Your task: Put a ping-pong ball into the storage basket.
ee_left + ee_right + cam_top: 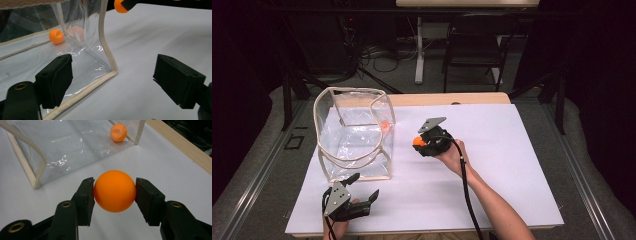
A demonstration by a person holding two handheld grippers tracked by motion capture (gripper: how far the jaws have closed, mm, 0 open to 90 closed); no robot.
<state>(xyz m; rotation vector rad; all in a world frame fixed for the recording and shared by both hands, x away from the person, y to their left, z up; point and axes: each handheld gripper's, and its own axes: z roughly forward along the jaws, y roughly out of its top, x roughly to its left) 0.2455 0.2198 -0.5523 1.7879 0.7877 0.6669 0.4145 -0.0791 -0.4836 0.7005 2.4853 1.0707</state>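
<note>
A white sheet (512, 150) covers most of the tabletop, with a strip of bare wooden table edge (452, 98) showing along its far side. On the left part of the sheet stands a clear plastic bag (354, 135) with cream piping along its edges; it sits upright like a box, its mouth open at the top and its looped handle drooping across the near side. The right gripper (424, 143), held in a hand whose forearm comes in from the near right, hangs above the sheet just right of the bag, apart from its wall. Its jaws are clamped on an orange ball (114, 191), one pad pressed against each side, the ball lifted clear of the sheet. The left gripper (363, 187) rests low near the front edge of the sheet, just in front of the bag's near right corner; its jaws are spread wide with nothing between them, and in the left gripper view that piped corner stands between the two pads, untouched. A second orange ball (56, 36) lies on the floor of the bag, toward its far right corner, seen through the clear wall
</note>
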